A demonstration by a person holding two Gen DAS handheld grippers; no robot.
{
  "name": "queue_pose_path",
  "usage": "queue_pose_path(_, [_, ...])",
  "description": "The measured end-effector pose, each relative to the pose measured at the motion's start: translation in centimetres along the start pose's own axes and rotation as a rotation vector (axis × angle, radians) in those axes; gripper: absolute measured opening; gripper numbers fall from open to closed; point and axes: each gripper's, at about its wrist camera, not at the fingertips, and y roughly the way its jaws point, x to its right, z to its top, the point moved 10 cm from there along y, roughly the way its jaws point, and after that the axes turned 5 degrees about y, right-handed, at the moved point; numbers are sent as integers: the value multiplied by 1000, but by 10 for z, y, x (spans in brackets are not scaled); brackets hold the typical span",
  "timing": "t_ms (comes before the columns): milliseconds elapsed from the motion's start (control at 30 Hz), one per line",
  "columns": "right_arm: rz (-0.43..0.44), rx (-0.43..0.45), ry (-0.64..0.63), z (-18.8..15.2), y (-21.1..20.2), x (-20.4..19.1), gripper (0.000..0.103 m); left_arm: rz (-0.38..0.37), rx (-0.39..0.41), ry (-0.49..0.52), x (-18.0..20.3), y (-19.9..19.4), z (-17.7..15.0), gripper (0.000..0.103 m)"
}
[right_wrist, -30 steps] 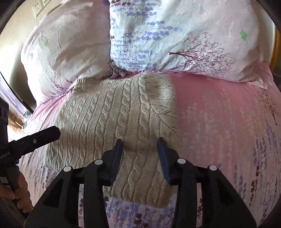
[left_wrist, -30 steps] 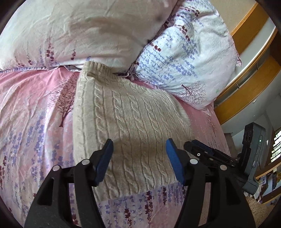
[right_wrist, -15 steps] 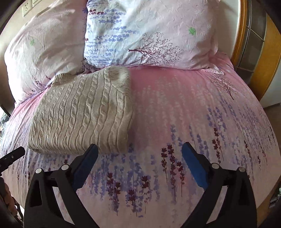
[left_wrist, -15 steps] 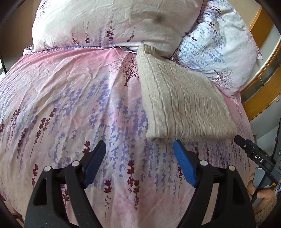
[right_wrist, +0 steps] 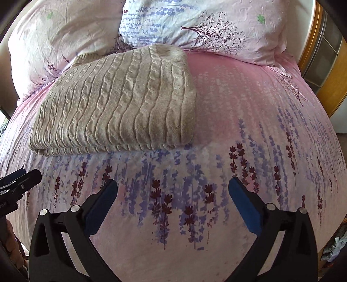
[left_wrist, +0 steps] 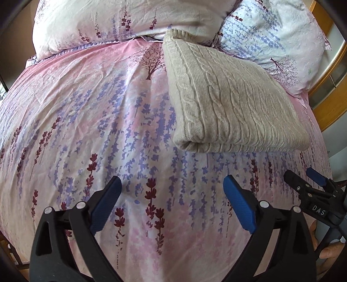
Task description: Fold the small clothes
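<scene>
A beige cable-knit sweater (left_wrist: 229,104) lies folded into a rectangle on the pink floral bed cover (left_wrist: 86,121), its far end touching the pillows. In the right wrist view the sweater (right_wrist: 121,102) sits at upper left. My left gripper (left_wrist: 172,191) is open and empty, hovering above the cover short of the sweater's near edge. My right gripper (right_wrist: 173,193) is open and empty, also back from the sweater. The right gripper shows at the left view's right edge (left_wrist: 312,184), and the left gripper at the right view's left edge (right_wrist: 19,180).
Two floral pillows (left_wrist: 112,19) (left_wrist: 271,32) lean at the head of the bed behind the sweater. A wooden frame (right_wrist: 325,71) borders the bed on the right. The bed cover (right_wrist: 249,121) stretches bare to the right of the sweater.
Both grippers pulled back from over the sweater toward the foot of the bed and opened wider. The sweater stays folded in place.
</scene>
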Motion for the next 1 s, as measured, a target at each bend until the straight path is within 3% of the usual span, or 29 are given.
queue_pose_path(200, [-6,-26,-23,-7,7,-6,102,37,-9,21,2,4,-3,101])
queue_pose_path(600, [-9,-39,-26,-9,11,-4,102,157,-47,72,5,13,-3,101])
queue_pose_path(1000, [-13,-38,-17,-9,12,-4,102,155,-48,58,5,13,-4,101])
